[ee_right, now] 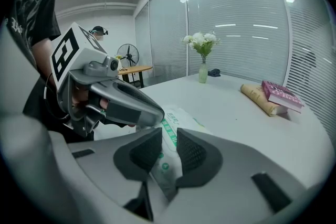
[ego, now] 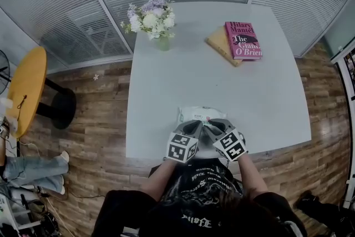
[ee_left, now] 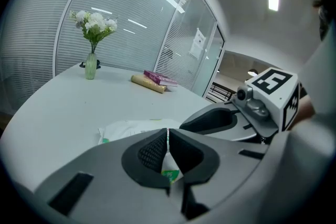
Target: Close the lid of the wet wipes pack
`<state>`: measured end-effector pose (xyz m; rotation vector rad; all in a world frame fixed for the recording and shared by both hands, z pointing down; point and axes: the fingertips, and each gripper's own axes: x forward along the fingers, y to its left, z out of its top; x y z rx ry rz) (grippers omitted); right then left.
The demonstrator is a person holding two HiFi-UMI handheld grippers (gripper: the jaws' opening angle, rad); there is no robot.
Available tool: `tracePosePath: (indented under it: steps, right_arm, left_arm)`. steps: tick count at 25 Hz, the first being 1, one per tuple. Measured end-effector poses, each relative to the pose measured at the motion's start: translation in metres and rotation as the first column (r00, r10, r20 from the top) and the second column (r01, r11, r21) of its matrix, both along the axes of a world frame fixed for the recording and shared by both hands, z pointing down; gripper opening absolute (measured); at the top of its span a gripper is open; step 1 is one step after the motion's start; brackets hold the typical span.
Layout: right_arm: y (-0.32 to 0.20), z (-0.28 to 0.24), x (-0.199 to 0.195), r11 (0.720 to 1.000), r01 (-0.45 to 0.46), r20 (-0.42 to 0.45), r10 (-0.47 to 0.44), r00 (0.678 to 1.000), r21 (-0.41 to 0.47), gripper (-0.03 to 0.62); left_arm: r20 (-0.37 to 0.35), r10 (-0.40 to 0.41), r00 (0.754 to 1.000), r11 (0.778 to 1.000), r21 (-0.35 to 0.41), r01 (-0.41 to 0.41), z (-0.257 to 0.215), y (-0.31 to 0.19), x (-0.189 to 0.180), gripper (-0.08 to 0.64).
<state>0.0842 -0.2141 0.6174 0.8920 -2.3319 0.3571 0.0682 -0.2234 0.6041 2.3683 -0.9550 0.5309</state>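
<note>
White table (ego: 194, 80), wet wipes pack (ego: 201, 114) lying flat near its front edge, right gripper (ego: 212, 126) jaws part-open astride the pack's near end with pads not pinching, left gripper (ego: 197, 126) jaws closed together, gripping nothing, tips at the pack just beside it.

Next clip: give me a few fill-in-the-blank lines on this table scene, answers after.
In the head view, the vase of flowers stands at the far ___ corner of the table. The book lying on the tan book is ___. The wet wipes pack lies at the table's ___ edge. The jaws of the right gripper stand ___.
Answers: left; pink; near; apart.
</note>
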Motion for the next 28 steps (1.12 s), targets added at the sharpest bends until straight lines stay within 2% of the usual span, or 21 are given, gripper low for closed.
tracePosePath:
  steps: [11,16,21,28]
  right_arm:
    - [0.005,-0.004,-0.003,1.0,0.025,0.021,-0.024,0.999,-0.016,0.084]
    - [0.0,-0.016,0.013,0.998,-0.069,0.095,0.07,0.993,-0.012,0.082]
    - [-0.01,-0.025,0.039,0.975,-0.221,0.171,0.221,0.96,-0.021,0.071]
    - [-0.013,-0.03,0.047,0.966,-0.258,0.187,0.257,0.948,-0.016,0.061]
  left_arm:
    - [0.05,-0.007,0.999,0.999,-0.035,0.009,0.018,0.001,0.001,0.012]
    - [0.062,-0.006,0.998,0.999,-0.037,0.009,0.02,0.001,0.002,0.012]
    - [0.089,-0.012,0.996,1.0,-0.022,0.014,0.024,0.0,0.001,0.012]
    - [0.127,-0.009,0.992,1.0,-0.015,0.011,0.027,0.001,0.002,0.008]
